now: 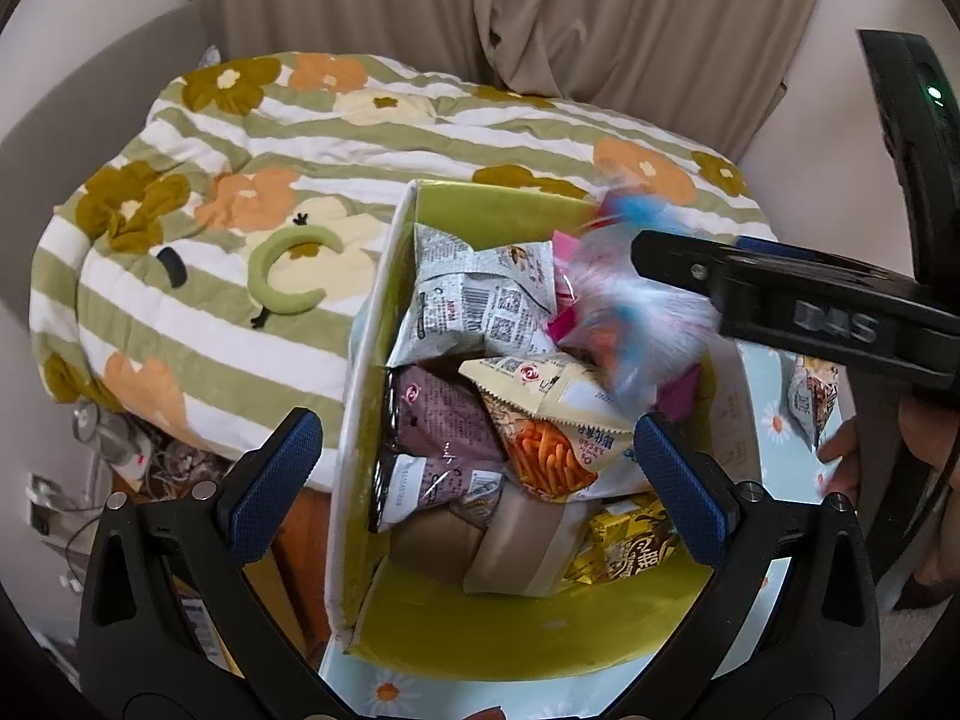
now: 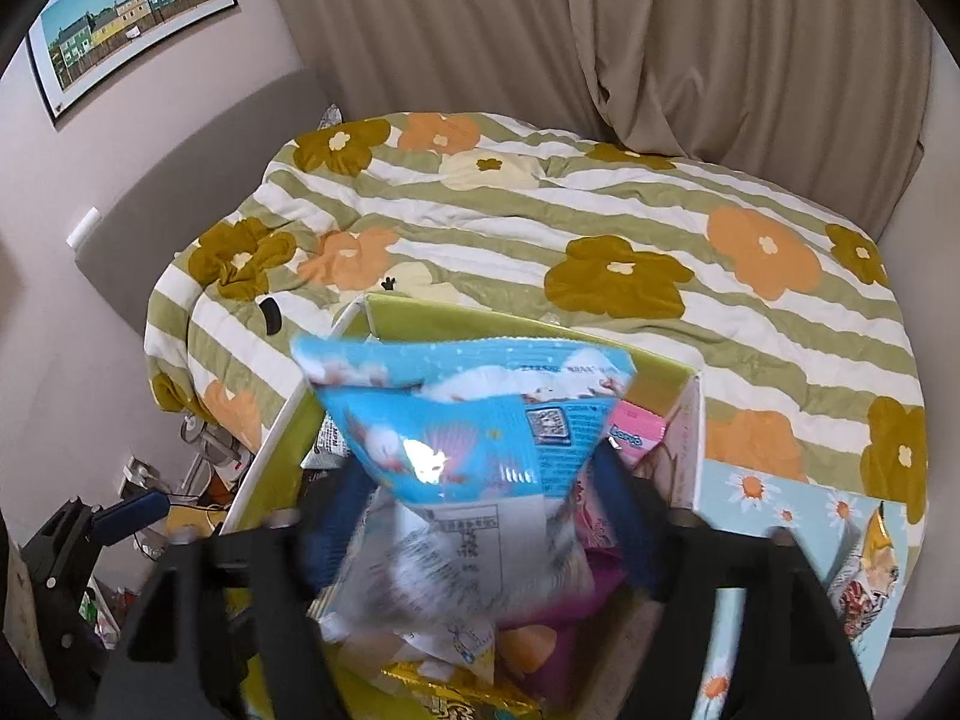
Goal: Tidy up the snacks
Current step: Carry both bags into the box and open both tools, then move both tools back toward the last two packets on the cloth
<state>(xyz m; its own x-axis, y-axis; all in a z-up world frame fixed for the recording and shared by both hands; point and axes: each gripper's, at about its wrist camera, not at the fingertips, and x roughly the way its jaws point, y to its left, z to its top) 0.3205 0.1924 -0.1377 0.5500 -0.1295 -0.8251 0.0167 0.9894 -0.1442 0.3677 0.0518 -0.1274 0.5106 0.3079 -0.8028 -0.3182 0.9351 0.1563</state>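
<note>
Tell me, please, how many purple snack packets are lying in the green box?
2, stacked against the box's left wall: one purple packet above, the other just below it, nearer the left gripper. More may be hidden under the pile.

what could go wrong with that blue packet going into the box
The green box is already heaped with packets, so the blue snack bag in the right gripper may slide off the pile. The open left gripper hovers just over the box and could be bumped. One packet lies outside on the table, easy to miss.
</note>
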